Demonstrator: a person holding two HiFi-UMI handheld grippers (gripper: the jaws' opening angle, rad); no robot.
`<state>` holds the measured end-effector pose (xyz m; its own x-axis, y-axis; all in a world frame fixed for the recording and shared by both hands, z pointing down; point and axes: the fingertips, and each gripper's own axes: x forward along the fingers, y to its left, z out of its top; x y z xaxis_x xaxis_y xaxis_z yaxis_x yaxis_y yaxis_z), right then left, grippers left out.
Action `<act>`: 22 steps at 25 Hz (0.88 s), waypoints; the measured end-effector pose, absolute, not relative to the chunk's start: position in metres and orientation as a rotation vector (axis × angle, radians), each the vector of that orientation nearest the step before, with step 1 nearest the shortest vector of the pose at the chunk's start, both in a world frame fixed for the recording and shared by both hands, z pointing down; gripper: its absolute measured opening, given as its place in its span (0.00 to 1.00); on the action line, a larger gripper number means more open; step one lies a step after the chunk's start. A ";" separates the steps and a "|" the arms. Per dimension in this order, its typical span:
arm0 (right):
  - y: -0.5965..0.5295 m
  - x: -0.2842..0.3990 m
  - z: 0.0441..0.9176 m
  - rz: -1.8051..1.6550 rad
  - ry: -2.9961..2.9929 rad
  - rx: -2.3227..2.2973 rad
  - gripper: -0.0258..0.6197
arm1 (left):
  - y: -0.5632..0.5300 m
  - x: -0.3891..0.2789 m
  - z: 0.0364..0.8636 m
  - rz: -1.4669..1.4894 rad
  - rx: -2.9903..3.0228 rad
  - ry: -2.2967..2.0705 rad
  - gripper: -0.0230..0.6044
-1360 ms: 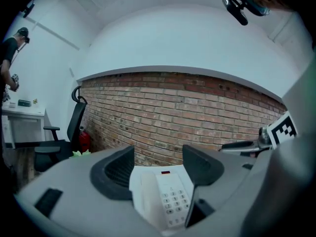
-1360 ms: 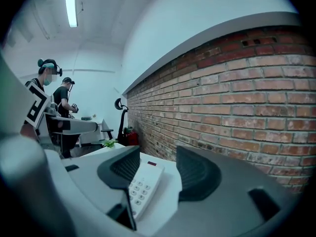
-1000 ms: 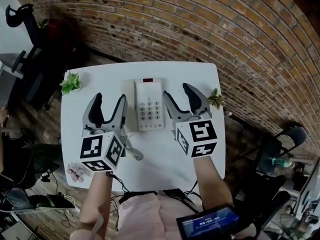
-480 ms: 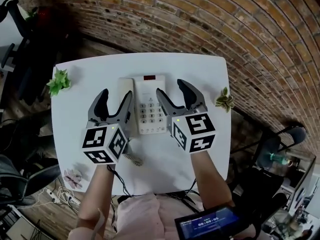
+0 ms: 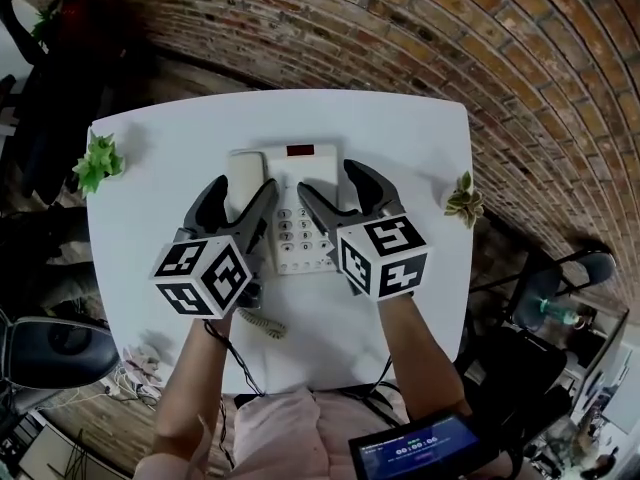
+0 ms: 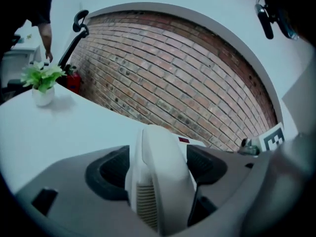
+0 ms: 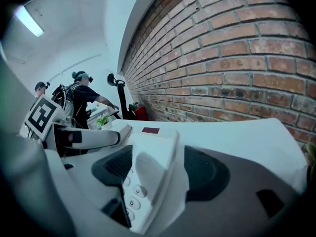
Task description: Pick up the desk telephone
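Just now both grippers have dropped from above the near half of the table [image 5: 410,133] down onto the desk telephone [image 5: 305,180], which sits flat in the middle of the white top, and their jaws are spreading wider as they arrive. The left gripper [image 5: 243,192] straddles the handset [image 5: 244,168] resting in its cradle on the phone's left side; its own view shows the handset between the pads, which do not look pressed against it. The right gripper [image 5: 330,182] spans the phone's right edge beside the keypad, with the base corner between its parted jaws and, as far as I can tell, no squeeze yet. So the approach looks finished and the grasp has not begun; closing on both sides should come before any lift. Gripping the handset rather than the base may lift it out of its cradle. The coiled cord [image 5: 262,320] trails off the near left of the phone and could drag. A green plant [image 5: 97,160] stands at the far left edge, a small plant [image 5: 463,198] at the right edge and a pale flower [image 5: 142,356] at the near left corner, all well apart from the phone.
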<state>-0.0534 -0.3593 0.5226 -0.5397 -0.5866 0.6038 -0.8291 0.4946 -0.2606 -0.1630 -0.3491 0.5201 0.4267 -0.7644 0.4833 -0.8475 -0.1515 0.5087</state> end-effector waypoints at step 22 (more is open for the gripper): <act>-0.355 -0.064 0.532 0.944 -2.374 1.054 0.54 | -0.342 -0.156 0.519 0.100 1.965 -1.293 0.57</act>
<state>-0.0642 -0.3551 0.5318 -0.6487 -0.5057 0.5687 -0.7582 0.4942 -0.4254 -0.1562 -0.3424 0.5189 0.4826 -0.7517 0.4494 -0.8118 -0.1913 0.5517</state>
